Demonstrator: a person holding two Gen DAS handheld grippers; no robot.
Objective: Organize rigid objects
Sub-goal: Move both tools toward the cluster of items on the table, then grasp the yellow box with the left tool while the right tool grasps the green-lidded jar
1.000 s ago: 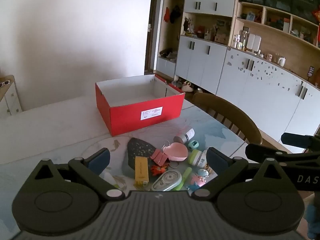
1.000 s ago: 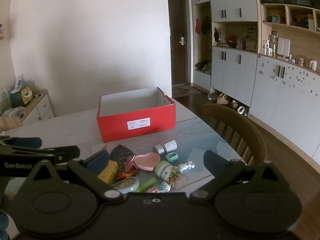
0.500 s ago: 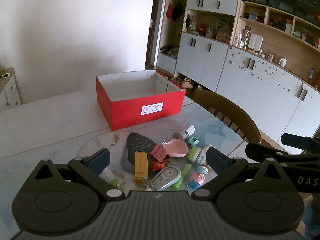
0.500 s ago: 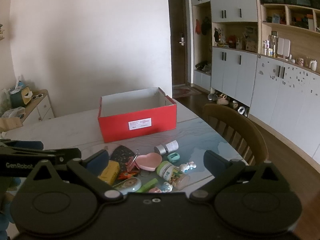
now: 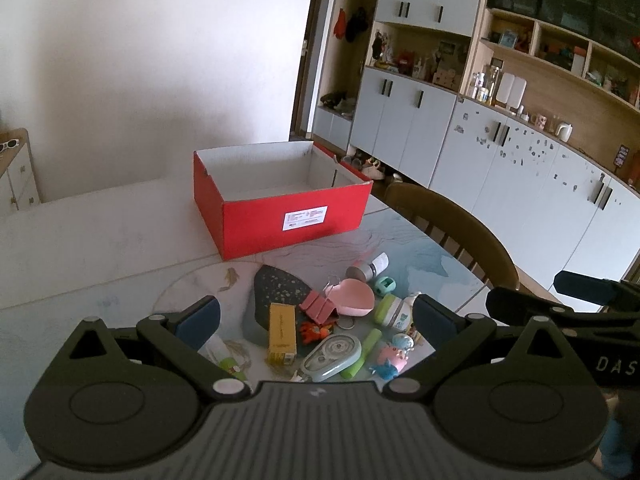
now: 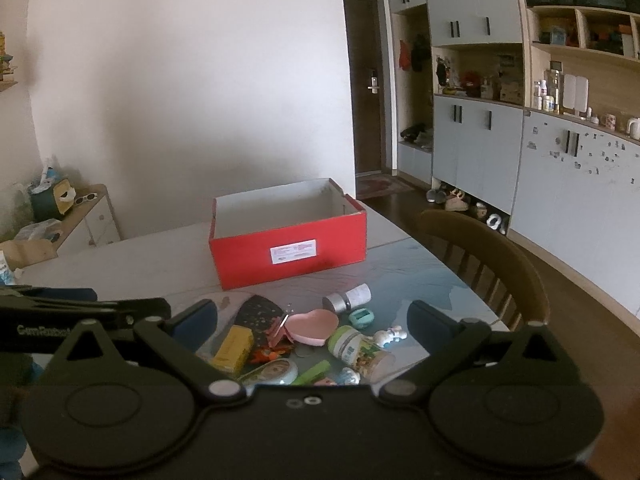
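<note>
Both grippers hang above the clutter with nothing between their pads: the left gripper (image 5: 316,316) is spread wide and empty, and the right gripper (image 6: 312,316) likewise stands released. The small rigid things lie in a loose pile on the surface (image 5: 100,248) just ahead of the fingers: a yellow box (image 5: 282,334), a pink heart dish (image 5: 354,300), a correction-tape dispenser (image 5: 332,356), a green-capped bottle (image 6: 358,350) on its side, and a silver-capped tube (image 6: 347,299) at about 1 o'clock of the heap. The red box (image 5: 280,208), open and seemingly empty, sits well beyond the pile at 12 o'clock. This looks like the opening step, choosing a first piece, with nothing yet sorted. The next move likely calls for lowering one gripper over a single item clear of its neighbours, perhaps the yellow box, closing on its narrow sides, then carrying it to the red box.
</note>
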